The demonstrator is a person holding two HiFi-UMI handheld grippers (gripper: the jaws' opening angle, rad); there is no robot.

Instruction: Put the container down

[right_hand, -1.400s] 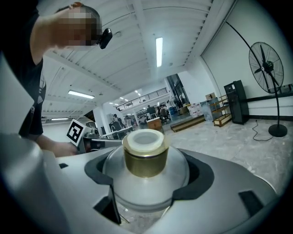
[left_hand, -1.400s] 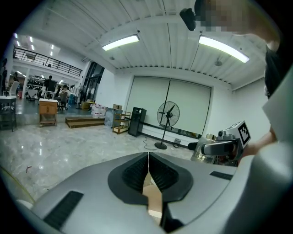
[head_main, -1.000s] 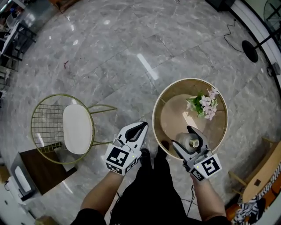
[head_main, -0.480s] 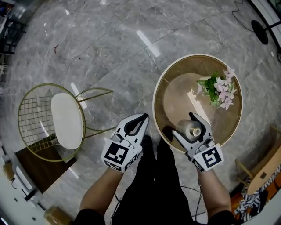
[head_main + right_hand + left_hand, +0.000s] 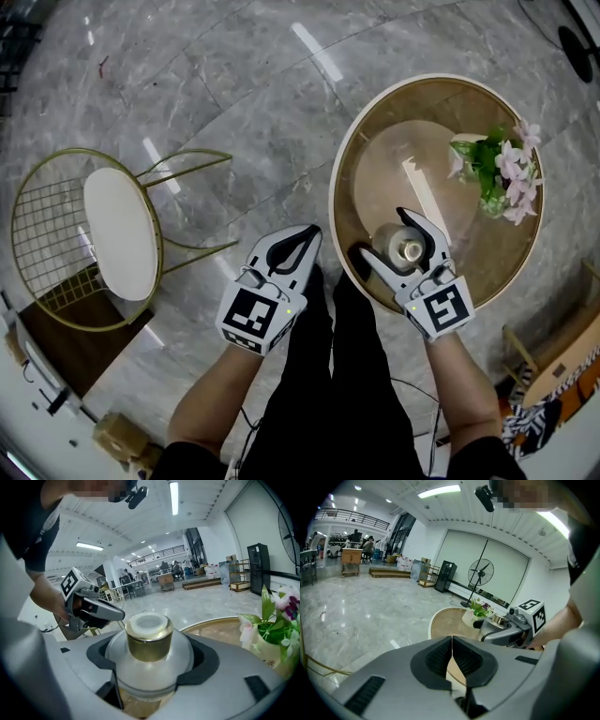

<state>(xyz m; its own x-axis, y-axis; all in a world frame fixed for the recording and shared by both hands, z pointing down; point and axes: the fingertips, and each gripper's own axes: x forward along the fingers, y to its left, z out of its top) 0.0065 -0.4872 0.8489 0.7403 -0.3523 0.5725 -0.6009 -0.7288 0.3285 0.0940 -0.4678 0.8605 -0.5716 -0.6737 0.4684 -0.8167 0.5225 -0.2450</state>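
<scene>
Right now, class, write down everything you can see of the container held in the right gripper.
The container is a small, rounded jar with a frosted, whitish, glass-like body, a short gold-coloured neck band and a pale round top. It stands upright, clamped at its widest part between the dark pads of the right gripper, whose jaws press on both sides. It is over the near part of the round table. Whether its base touches the tabletop cannot be told.
</scene>
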